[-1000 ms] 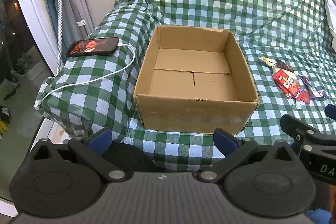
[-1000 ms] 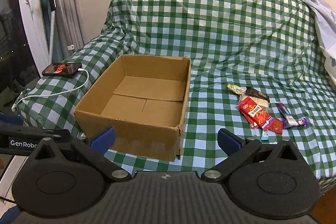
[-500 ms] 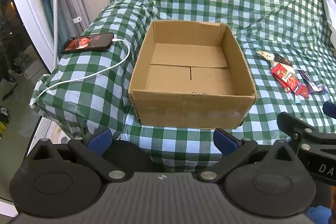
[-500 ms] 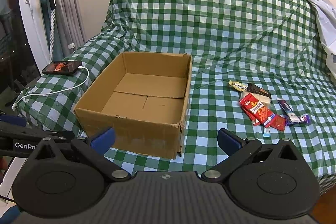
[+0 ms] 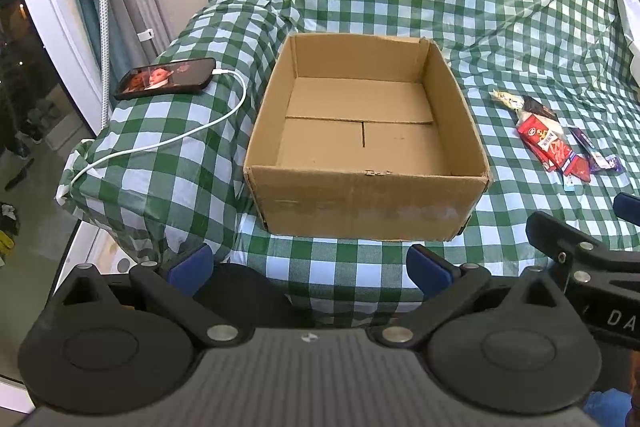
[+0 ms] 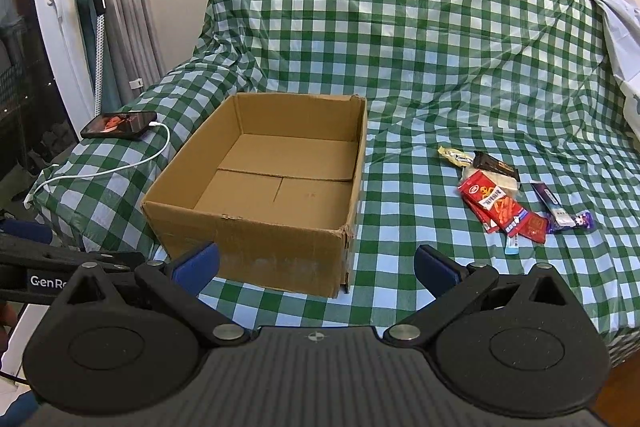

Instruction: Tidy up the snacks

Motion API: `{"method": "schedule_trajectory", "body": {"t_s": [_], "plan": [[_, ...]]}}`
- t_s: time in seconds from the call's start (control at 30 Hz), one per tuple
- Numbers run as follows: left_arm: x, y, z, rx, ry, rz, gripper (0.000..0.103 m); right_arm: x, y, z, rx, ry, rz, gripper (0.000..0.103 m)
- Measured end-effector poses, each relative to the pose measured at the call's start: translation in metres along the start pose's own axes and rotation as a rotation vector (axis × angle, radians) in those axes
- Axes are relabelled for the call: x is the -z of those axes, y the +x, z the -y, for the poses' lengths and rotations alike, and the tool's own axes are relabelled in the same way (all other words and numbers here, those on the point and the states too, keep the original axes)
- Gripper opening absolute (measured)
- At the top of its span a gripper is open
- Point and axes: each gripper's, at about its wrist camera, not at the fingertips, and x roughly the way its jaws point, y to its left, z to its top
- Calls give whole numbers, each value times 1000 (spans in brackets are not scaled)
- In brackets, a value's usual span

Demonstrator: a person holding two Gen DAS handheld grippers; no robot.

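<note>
Snacks (image 6: pixel 508 203) piled on the checked cover (image 6: pixel 420 67), right of the box (image 6: pixel 256 203), not touching it.

Both grippers hang low at the sofa's front edge, pointing forward at the box. Left gripper (image 5: pixel 308 265) has its blue pads (image 5: pixel 190 263) spread wide with nothing between them, lined up with the box's near wall. Right gripper (image 6: pixel 316 263) is just as wide open and holds nothing, aimed at the box's near right corner with the snacks off to its right. The grippers sit side by side; each shows up at the edge of the other's view. Box is open-topped with nothing inside. A phone (image 5: pixel 166 79) on a white cable (image 5: pixel 168 143) lies on the armrest to the left.
</note>
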Motion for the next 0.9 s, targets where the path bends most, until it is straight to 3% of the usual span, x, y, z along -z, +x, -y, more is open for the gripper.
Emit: {"method": "schedule_trajectory", "body": {"t_s": [0.57,0.9], "plan": [[-10,18,29,-9,54,-79,103,5,15,47,-16,158,-22,103],[-32,24,70,0,99,-97,103,2,16,109,76,267,36,103]]}}
